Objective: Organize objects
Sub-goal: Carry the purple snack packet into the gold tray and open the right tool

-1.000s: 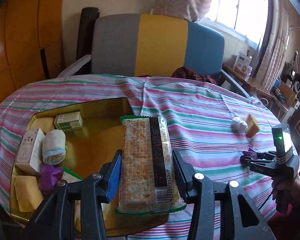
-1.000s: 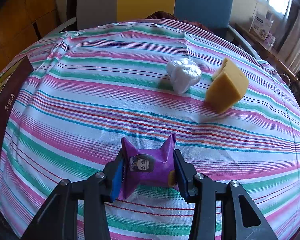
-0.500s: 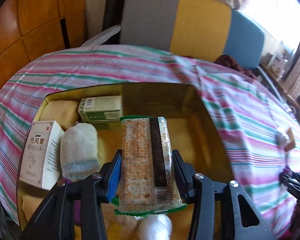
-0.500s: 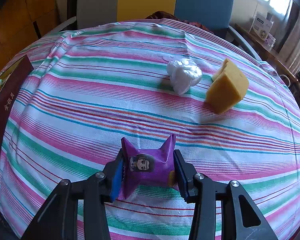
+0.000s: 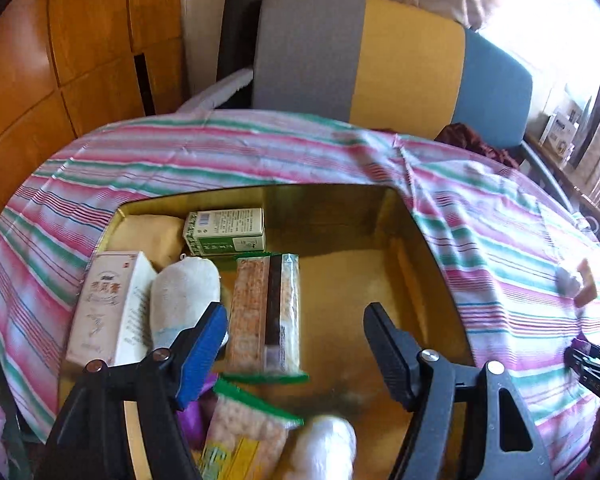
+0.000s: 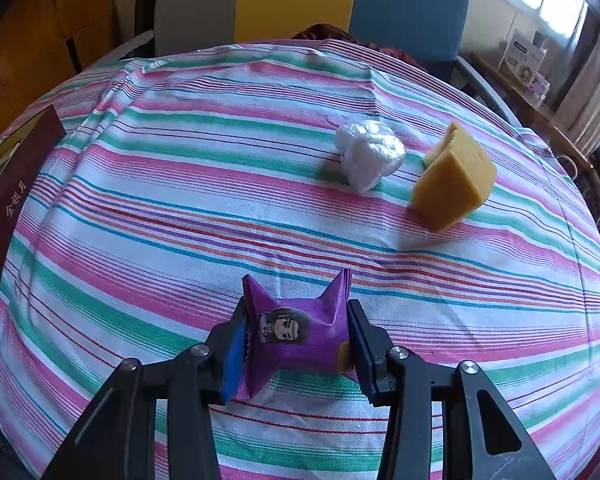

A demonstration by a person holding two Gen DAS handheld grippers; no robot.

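Observation:
In the left wrist view a gold tin box (image 5: pixel 440 280) sits on the striped tablecloth (image 5: pixel 220 148). My left gripper (image 5: pixel 296 334) hangs over it, its jaws opening, and the cracker pack (image 5: pixel 266 312) lies loose in the box between them, touching neither pad. Also in the box are a green carton (image 5: pixel 226 230), a white carton (image 5: pixel 108 308), a rolled sock (image 5: pixel 184 296) and a second cracker pack (image 5: pixel 248 432). In the right wrist view my right gripper (image 6: pixel 296 344) is shut on a purple snack packet (image 6: pixel 296 332) just above the cloth.
A white crumpled bag (image 6: pixel 370 154) and a yellow sponge (image 6: pixel 454 178) lie on the cloth beyond the right gripper. A dark red box lid (image 6: pixel 16 196) stands at the left edge. A grey, yellow and blue chair (image 5: pixel 360 52) is behind the table.
My left gripper moved over the tin box, its jaws spread apart, and the cracker pack dropped into the box. The right gripper and the purple packet kept still.

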